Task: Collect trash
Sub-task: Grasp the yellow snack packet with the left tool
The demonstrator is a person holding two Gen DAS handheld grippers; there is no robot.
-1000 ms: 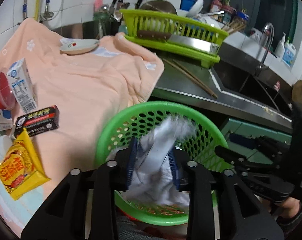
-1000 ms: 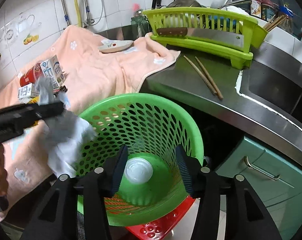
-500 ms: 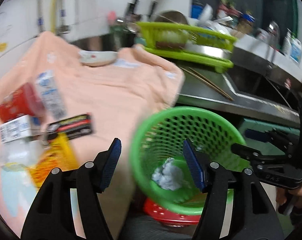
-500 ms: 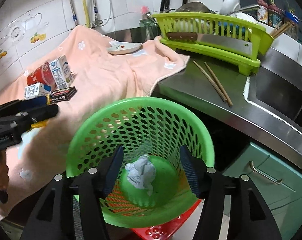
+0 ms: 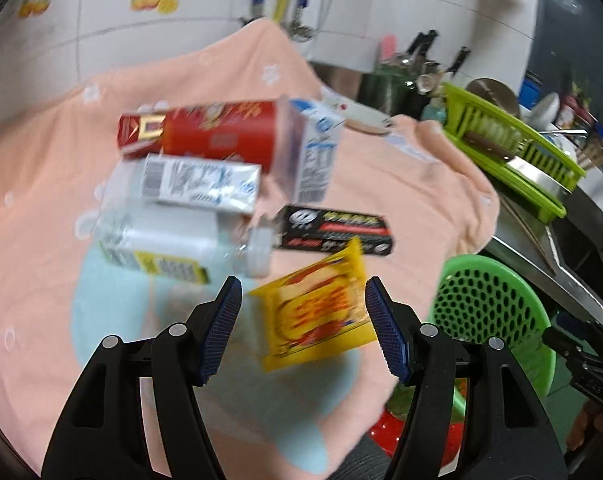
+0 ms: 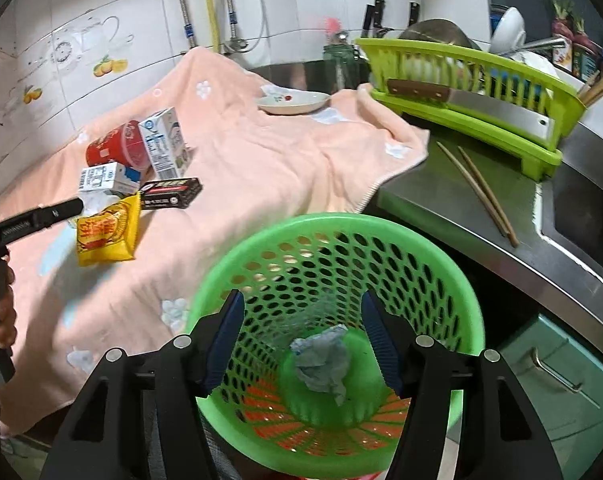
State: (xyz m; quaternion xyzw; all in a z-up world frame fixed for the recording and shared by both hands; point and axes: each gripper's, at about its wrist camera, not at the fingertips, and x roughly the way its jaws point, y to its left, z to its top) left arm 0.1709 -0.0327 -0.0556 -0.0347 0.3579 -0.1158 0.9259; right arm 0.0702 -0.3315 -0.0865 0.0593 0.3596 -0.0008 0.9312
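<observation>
My left gripper [image 5: 303,326] is open and empty, its fingers either side of a yellow snack packet [image 5: 317,312] on the peach towel [image 5: 401,184]. Behind the packet lie a black box [image 5: 335,230], a clear plastic bottle [image 5: 173,242], a white carton [image 5: 199,180], a red cup [image 5: 205,132] and an upright milk carton [image 5: 315,156]. My right gripper [image 6: 303,338] is open over the green mesh basket [image 6: 453,280], where a crumpled tissue [image 6: 321,360] lies at the bottom. The yellow packet also shows in the right wrist view [image 6: 107,230], beside the left gripper's finger [image 6: 41,216].
A small dish [image 6: 293,102] sits at the towel's far end. A green dish rack [image 6: 473,92] with a cleaver stands on the steel counter [image 6: 441,200], with chopsticks [image 6: 481,192] lying in front. The sink is at the right. A red basket [image 5: 397,432] sits under the green one.
My left gripper let go of the tissue, which dropped to the basket's bottom. It then swung left from the basket to the trash on the towel, now around the yellow packet.
</observation>
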